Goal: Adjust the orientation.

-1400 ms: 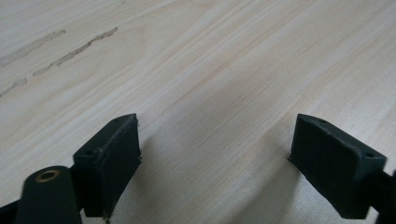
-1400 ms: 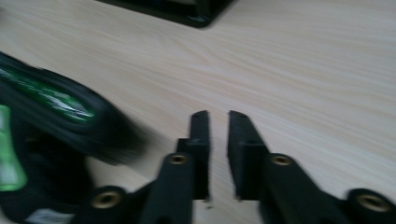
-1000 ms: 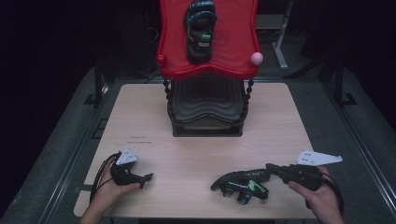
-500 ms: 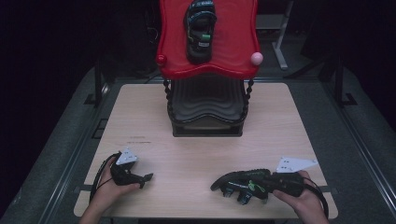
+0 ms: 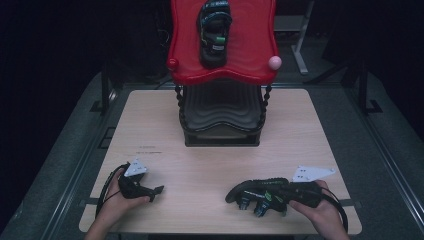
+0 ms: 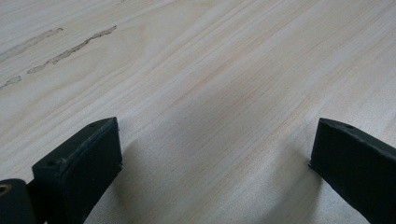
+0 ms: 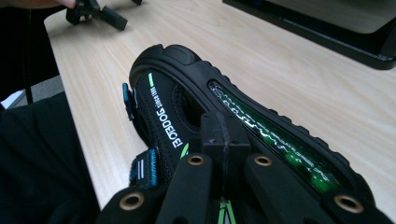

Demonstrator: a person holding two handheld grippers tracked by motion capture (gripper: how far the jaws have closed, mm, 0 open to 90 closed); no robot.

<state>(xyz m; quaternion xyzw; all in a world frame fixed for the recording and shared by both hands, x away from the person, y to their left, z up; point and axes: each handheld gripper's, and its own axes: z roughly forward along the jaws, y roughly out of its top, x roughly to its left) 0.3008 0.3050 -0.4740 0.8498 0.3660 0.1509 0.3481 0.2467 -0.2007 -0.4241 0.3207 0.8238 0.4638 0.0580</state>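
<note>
- Right gripper (image 5: 280,192) held its fingers clamped on a black, green-trimmed strapped sandal (image 5: 257,192) lying sideways at the near edge of the pale wooden counter (image 5: 220,160).
- Sandal judged light, with a stiff sole and soft straps; the sole rim looked the surest hold.
- Left gripper (image 5: 150,191) rested with fingers (image 6: 79,163) apart.
- A matching sandal (image 5: 215,31) sat on the red tray (image 5: 250,55) beyond.

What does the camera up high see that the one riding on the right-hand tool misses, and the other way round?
Seen just from the high view: the red wavy-edged tray atop a black tiered stand, carrying a second black sandal, plus both of the person's hands.

Seen just from the right gripper view: the white lettering on the side of the black sandal with green accents, its green-patterned sole, and the blue strap tabs up close.

Shared: that sandal lying on its side on the light wooden table, the right gripper shut on it, and the left gripper farther off.
</note>
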